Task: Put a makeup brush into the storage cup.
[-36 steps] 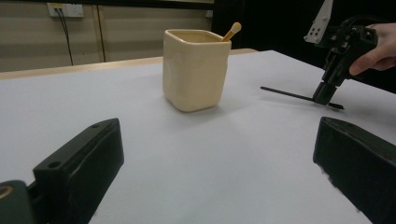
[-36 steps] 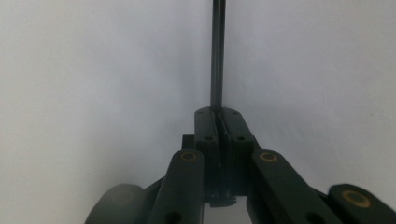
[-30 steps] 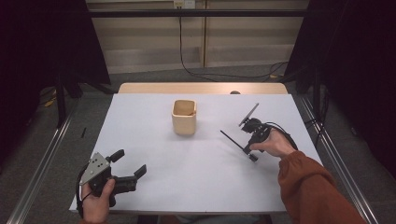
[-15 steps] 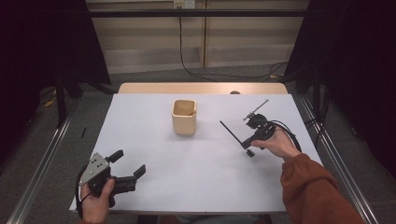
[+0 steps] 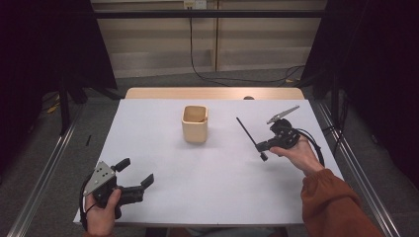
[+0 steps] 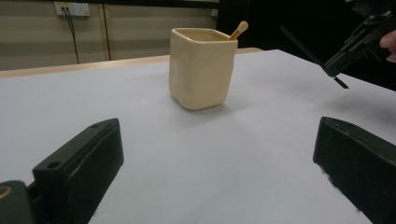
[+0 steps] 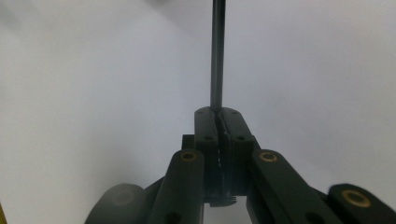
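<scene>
Two hand-held grippers, one cup and one thin black rod share a white table [image 5: 212, 163]; at the near left corner, the left gripper [image 5: 137, 174] sits in a hand cut off by the bottom edge of the high view, its jaws standing wide apart with nothing between them; in the left gripper view both of its black jaws run off the lower edge, so their full length cannot be seen.

Towards the middle of the table stands the single cream cup [image 5: 195, 124], upright and alone on the sheet; one wooden stick [image 6: 238, 30] leans out over its rim in the left gripper view, only its rounded tip showing, the rest hidden inside; from above the stick is hard to make out.

To the right of the cup and apart from it, the right gripper [image 5: 261, 146] is held above the table in a hand with an orange sleeve; its jaws are pressed together on the thin black rod [image 5: 245, 130], which slants up and away to the far left, its free end nearer the cup; the right gripper view shows the rod [image 7: 217, 56] rising straight from the closed pads and running out of the top edge, so its tip is cut off there; a short stub pokes out below the jaws in the high view, too small to read.
</scene>
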`<state>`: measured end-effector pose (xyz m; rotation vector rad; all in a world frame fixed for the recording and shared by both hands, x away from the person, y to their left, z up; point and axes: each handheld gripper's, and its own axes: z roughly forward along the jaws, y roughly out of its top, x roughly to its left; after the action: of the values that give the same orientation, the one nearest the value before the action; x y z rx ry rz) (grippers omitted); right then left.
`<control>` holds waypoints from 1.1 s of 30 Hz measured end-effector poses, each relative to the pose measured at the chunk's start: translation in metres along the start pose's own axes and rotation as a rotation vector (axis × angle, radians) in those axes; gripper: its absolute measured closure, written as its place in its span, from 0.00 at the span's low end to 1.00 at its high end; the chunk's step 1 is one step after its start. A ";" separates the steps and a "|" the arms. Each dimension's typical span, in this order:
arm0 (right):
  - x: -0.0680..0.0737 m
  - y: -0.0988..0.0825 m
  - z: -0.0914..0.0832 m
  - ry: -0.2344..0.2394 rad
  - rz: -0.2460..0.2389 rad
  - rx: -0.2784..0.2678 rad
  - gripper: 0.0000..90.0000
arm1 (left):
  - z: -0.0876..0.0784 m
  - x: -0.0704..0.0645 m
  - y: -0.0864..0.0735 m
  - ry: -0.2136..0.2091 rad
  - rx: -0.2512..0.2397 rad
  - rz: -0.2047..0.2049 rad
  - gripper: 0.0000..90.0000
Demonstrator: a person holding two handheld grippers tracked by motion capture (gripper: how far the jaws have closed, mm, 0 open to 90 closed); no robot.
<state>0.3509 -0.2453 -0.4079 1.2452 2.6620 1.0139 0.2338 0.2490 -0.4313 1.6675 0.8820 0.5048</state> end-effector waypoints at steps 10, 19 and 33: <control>0.004 -0.005 -0.010 -0.001 -0.044 -0.194 0.96 | -0.001 0.000 0.000 -0.002 0.000 0.004 0.02; 0.004 -0.007 -0.015 0.005 -0.050 -0.265 0.96 | -0.001 0.000 0.000 0.002 -0.004 0.001 0.02; 0.006 -0.018 -0.023 0.065 -0.028 -0.374 0.96 | -0.003 0.000 0.000 0.003 -0.007 0.000 0.02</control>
<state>0.3286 -0.2623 -0.3984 1.1082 2.3697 1.4822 0.2323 0.2509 -0.4306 1.6604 0.8814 0.5106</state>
